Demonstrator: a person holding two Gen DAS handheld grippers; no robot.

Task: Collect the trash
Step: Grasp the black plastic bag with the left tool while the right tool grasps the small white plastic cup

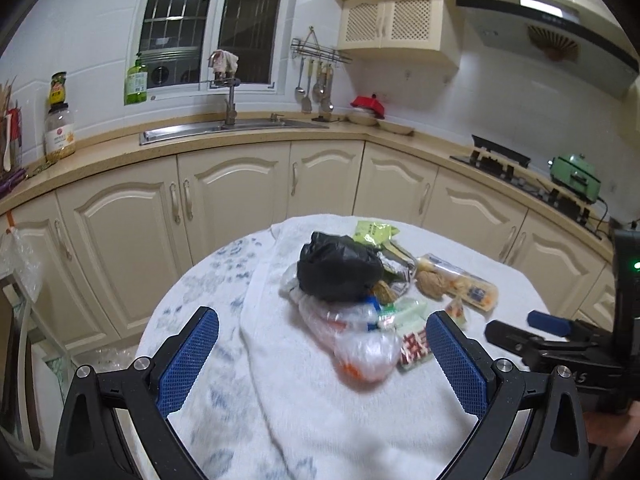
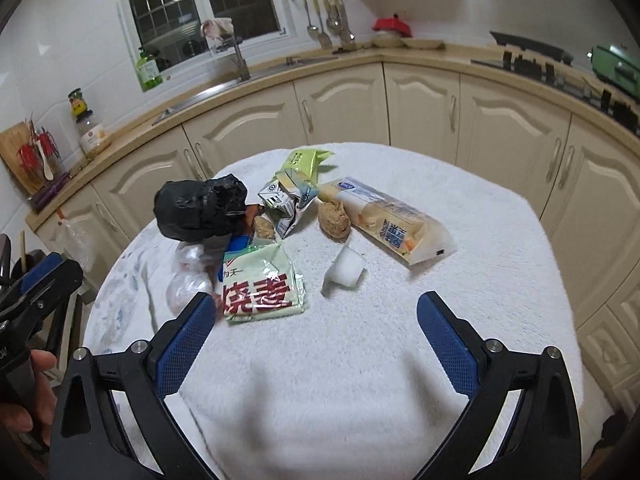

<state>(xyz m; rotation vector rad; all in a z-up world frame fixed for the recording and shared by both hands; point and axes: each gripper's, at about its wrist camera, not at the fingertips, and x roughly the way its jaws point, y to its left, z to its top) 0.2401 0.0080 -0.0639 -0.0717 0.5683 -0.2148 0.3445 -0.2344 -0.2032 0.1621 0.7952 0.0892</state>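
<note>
Both claws, left [image 1: 322, 354] and right [image 2: 316, 330], gape wide and hold nothing over the white towel [image 2: 360, 360], where trash lies mid-table: only the right view shows the small white cup [image 2: 346, 270], and the long bread bag [image 2: 394, 222] slants toward the right.

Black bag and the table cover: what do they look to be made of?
Black bag: apparently thin plastic film, glossy, with crumpled folds catching highlights. Table cover: looks like white terry towelling, matte, with a fuzzy looped pile and soft folds.
</note>
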